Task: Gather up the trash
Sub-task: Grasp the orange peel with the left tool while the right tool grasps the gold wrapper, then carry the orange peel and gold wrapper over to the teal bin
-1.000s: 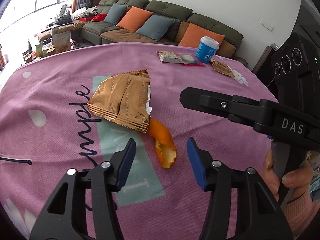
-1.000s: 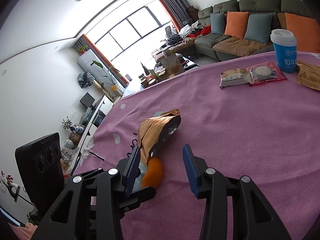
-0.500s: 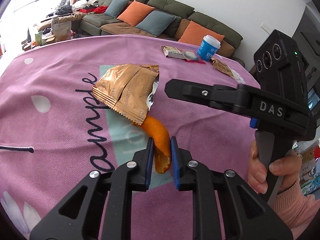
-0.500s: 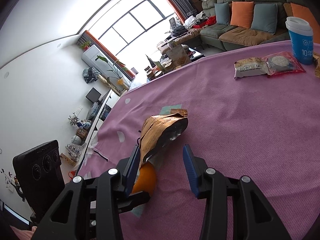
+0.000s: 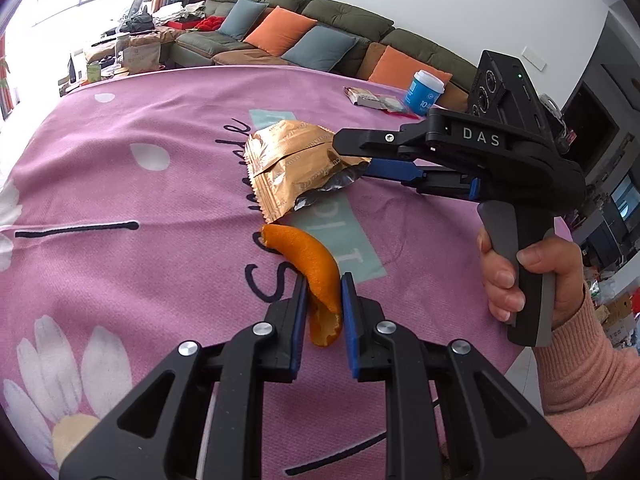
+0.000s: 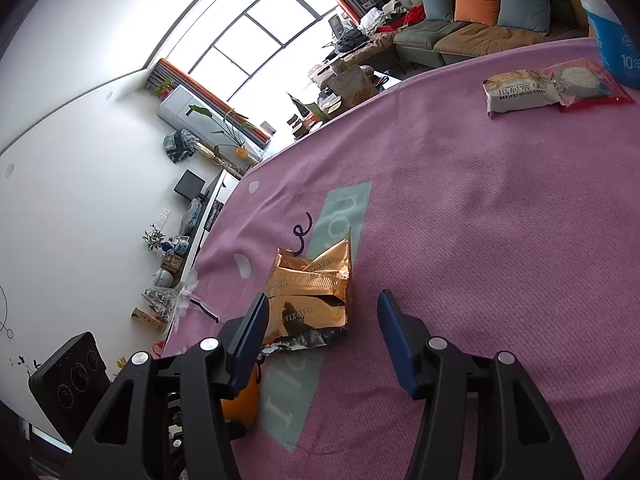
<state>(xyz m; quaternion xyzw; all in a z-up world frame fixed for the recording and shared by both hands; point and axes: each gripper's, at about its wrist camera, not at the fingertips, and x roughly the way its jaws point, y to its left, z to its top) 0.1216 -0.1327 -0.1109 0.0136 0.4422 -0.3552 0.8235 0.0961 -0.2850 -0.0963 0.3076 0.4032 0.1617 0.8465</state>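
1. Pink woven tablecloth [image 5: 120,184], fine ribbed texture, printed with dark script letters, white daisy petals and a pale green panel.
2. Curved strip of orange peel [image 5: 312,276], bright and pebbled outside, paler and ragged at its near end, lying on the cloth and arching away to the left.
3. Crinkled gold foil wrapper [image 5: 292,164], flat and roughly square, zigzag sealed edges, torn open at one end with silver lining showing; on the cloth just beyond the peel, not touching it.
4. Left gripper [image 5: 324,292]: black plastic arms with blue pads, nearly together, pinching the near end of the orange peel between them.
5. Right gripper [image 6: 320,316]: same black arms and blue pads, jaws opening and spread wide around the torn end of the wrapper; left pad just beside the foil edge, right pad well clear, contact hard to tell.
6. Hand [image 5: 532,276] in a peach knitted sleeve wrapped around the right gripper's grey handle.
7. Far across the cloth: blue paper cup [image 5: 426,94] with white lid, beside two flat glossy snack packets [image 6: 520,90].
8. Beyond the table: green sofa [image 5: 348,20] with orange and blue-grey cushions.
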